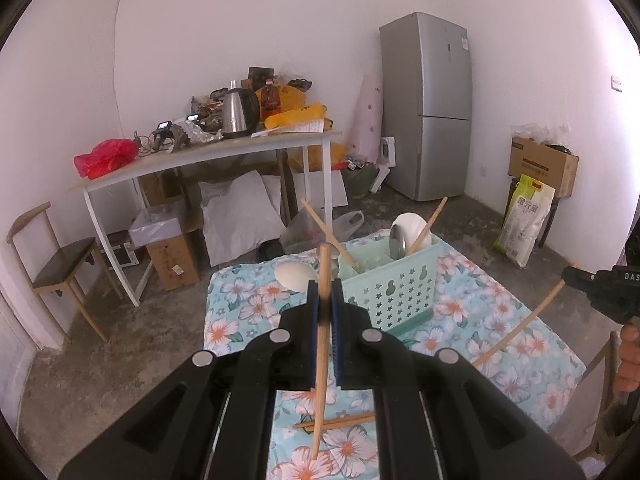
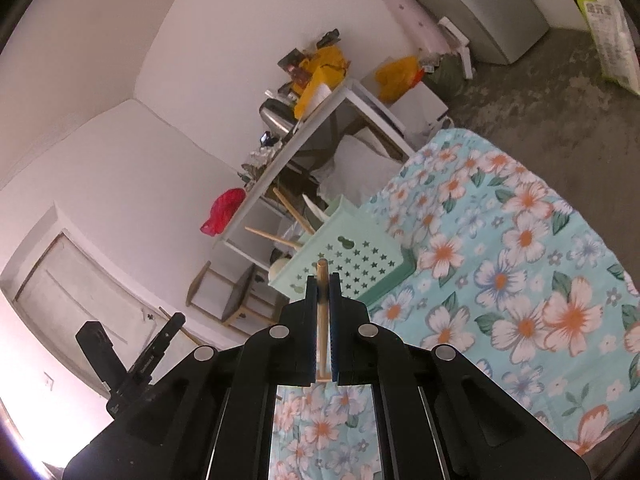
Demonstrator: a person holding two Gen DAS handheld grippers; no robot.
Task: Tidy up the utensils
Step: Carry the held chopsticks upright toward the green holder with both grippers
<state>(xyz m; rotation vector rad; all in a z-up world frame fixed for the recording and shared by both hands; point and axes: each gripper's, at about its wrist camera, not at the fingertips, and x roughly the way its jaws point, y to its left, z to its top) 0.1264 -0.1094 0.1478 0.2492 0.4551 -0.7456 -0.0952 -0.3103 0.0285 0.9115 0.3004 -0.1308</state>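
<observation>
Wooden chopsticks are clamped one in each gripper: the left gripper [image 1: 325,284] pinches a chopstick [image 1: 322,344], the right gripper [image 2: 322,282] another chopstick [image 2: 321,312], both just short of the green utensil basket [image 1: 390,292]. This looks like the carrying step; next, each stick needs tipping upright over the basket's open top beside those already inside.

Left claw [image 1: 325,280] is seen with jaws closed on a wooden chopstick [image 1: 322,344], pointed slightly downward. Right claw [image 2: 322,280] is likewise closed on a second chopstick [image 2: 321,320], its view strongly rolled. At the right edge of the left view, part of a bare hand [image 1: 628,360] is visible behind the right claw
</observation>
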